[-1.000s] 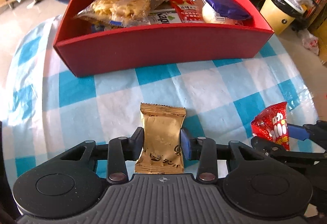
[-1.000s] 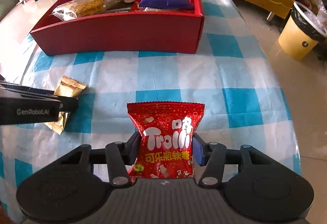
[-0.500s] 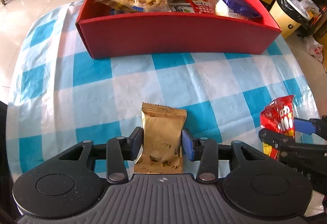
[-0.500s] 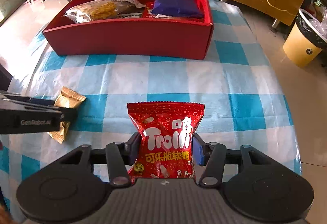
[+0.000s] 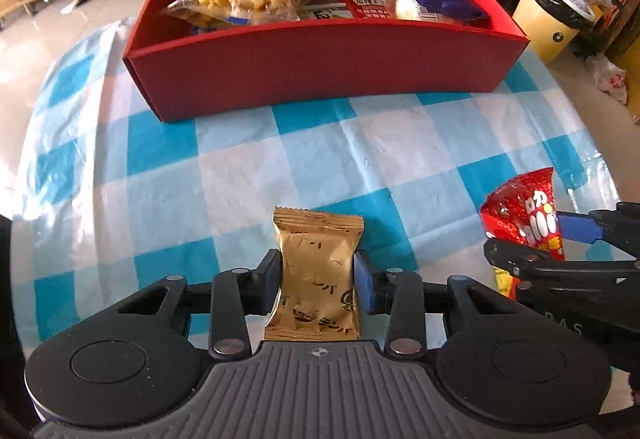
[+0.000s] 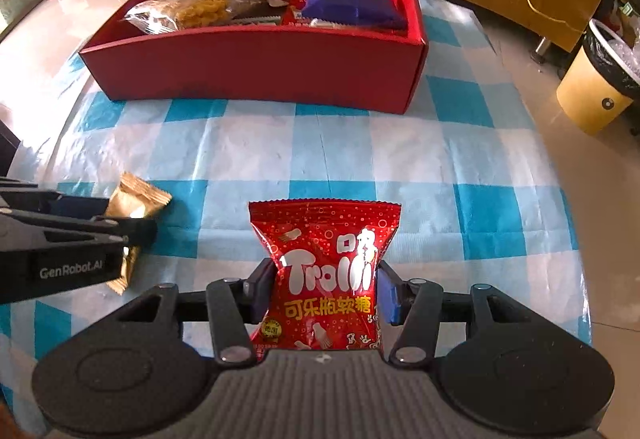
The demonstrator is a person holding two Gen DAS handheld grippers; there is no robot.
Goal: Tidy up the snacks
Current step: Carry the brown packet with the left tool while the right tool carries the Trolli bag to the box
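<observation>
From the left wrist view we see our left gripper (image 5: 318, 281) clamped on a small gold foil snack packet (image 5: 318, 275) standing upright between the pads, its crimped top edge pointing toward the box; only the edge of the other packet shows at far right. The right wrist view gives what that one cannot — the full front of the glossy red Trolli gummy bag (image 6: 325, 275), white lettering and yellow characters, pinched at its waist by our right gripper (image 6: 325, 289). It also shows the gold packet from the side, poking out past the left gripper's black fingers.

Both packets are held above the blue-and-white checked tablecloth (image 6: 440, 159), near its front edge and well apart from the long red cardboard box (image 5: 320, 71) at the far side. In the box lie a clear bag of yellow crisps (image 5: 244, 1), a small red-and-white sachet (image 5: 366, 1) and a dark blue pouch (image 6: 352, 1) at the right end. The near wall of the box hides the lower parts of these. Off the table to the right stands a yellow bin with a black liner (image 6: 600, 79).
</observation>
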